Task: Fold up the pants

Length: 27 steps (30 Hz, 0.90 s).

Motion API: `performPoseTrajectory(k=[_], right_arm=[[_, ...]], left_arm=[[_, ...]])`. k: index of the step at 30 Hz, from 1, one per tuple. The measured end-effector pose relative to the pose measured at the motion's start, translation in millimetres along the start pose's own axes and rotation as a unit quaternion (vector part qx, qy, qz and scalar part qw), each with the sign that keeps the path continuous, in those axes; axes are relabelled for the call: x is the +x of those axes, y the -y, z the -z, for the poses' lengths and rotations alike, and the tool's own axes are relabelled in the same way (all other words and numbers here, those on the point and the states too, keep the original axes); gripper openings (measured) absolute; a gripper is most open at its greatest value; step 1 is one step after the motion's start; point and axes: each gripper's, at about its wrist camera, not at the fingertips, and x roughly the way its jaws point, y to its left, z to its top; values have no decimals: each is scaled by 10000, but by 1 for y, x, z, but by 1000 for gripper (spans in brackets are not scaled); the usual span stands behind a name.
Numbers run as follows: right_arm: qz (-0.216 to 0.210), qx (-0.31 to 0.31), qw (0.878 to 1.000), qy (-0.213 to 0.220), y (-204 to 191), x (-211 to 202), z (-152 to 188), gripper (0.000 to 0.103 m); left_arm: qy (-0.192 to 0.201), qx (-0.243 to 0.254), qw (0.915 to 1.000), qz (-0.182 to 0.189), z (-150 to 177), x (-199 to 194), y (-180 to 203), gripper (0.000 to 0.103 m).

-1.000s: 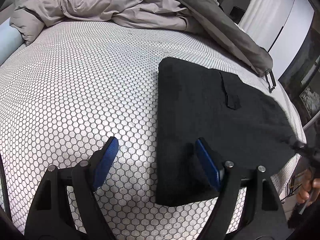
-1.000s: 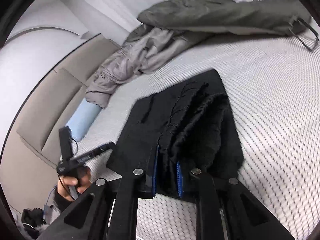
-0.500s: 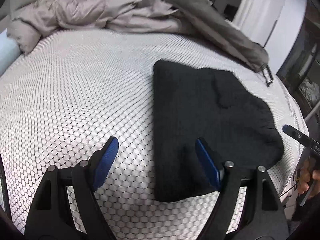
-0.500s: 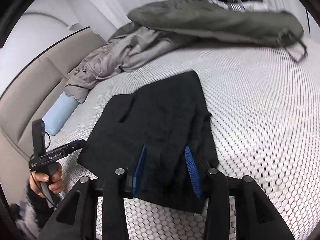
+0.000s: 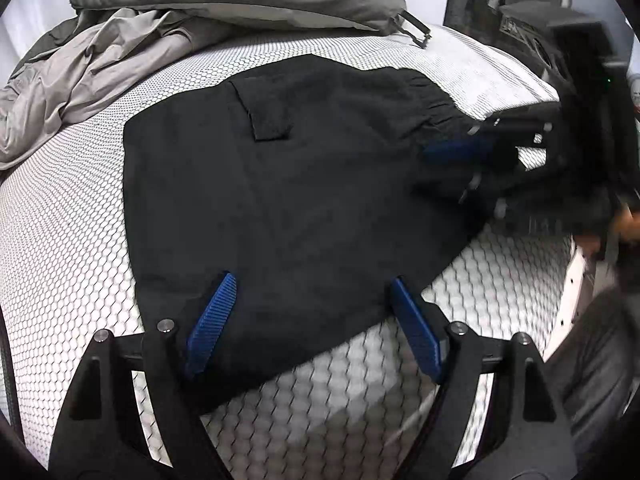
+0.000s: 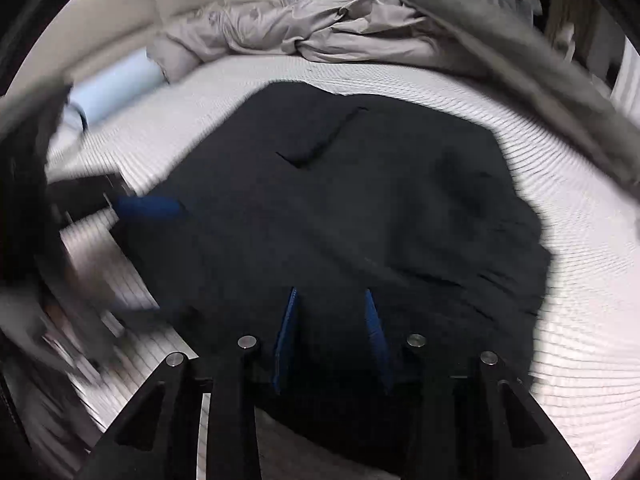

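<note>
The black pants (image 5: 288, 184) lie folded flat on the white hexagon-patterned bed (image 5: 68, 248), with a back pocket flap (image 5: 266, 120) facing up. My left gripper (image 5: 312, 316) is open, its blue pads over the near edge of the pants, holding nothing. My right gripper (image 6: 332, 332) is open over the waistband end of the pants (image 6: 360, 208). It also shows in the left wrist view (image 5: 472, 160) at the right end of the pants. The left gripper's blue pad shows in the right wrist view (image 6: 148, 206).
A crumpled grey duvet (image 5: 100, 68) and a dark grey bag with a strap (image 5: 248, 4) lie at the far side of the bed. A light blue pillow (image 6: 116, 92) lies by the headboard. The bed edge (image 5: 552, 280) drops off at the right.
The right gripper has let go of the pants and opened. The pants now lie flat. Both grippers have swung in closer over the pants' edges.
</note>
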Motion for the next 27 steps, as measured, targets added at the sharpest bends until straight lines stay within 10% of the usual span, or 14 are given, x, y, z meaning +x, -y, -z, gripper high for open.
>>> performPoseTrajectory(k=[15,20,23,27], right_arm=[[-346,924,9930,644,2,-15,-12,40],[128,373,9992,86,-13,15,-18,40],[1098,57,9939,-7,-3,7,-13,39],[895,329,9953,148,13,-9,-7,43]], left_arm=[[538,-859,9937,-474,-29,-12,-33,80],[43,-375,9974,-615,-27,16,-31,81],[2,-450,9976,-519,-22,7,-40,81],[188,-800,9955,-465,-21,-9,-45,81]])
